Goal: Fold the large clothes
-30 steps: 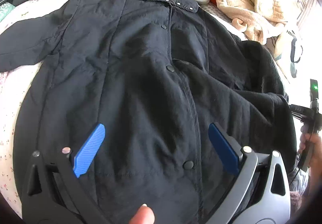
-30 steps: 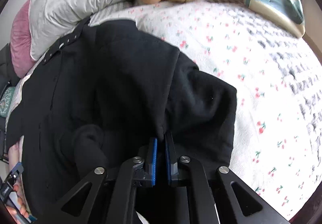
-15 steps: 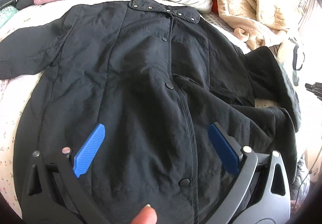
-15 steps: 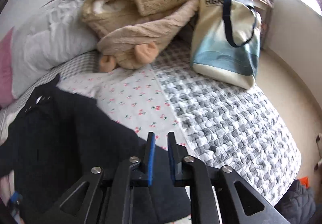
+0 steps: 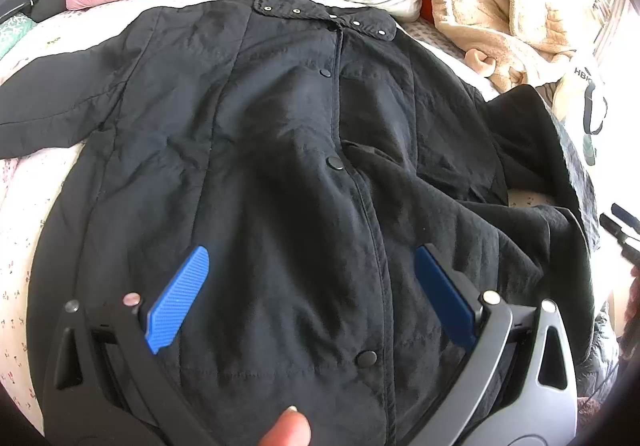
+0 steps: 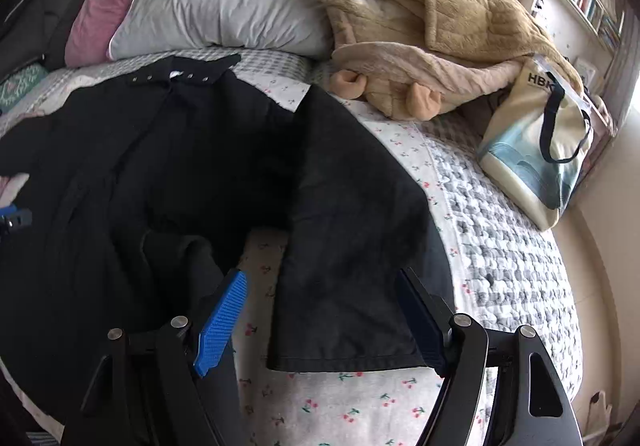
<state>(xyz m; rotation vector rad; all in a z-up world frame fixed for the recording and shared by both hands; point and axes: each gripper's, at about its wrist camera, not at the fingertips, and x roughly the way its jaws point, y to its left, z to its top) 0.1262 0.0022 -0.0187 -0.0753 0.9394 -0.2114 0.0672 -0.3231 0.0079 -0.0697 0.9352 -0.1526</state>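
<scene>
A large black coat lies front up on the bed, collar toward the pillows, snaps down its middle. Its left sleeve stretches out to the left. Its right sleeve lies spread out on the bedspread to the right, cuff toward me. My left gripper is open and empty, hovering over the coat's lower front. My right gripper is open and empty, just above the right sleeve's cuff end.
A white pillow and a pink pillow lie at the head of the bed. A tan fleece robe and a tote bag sit at the right. The flowered bedspread shows below the sleeve.
My right gripper pulled the right sleeve out to the right, then opened and let it go. The sleeve now lies spread on the bedspread. The left gripper has stayed open over the coat.
</scene>
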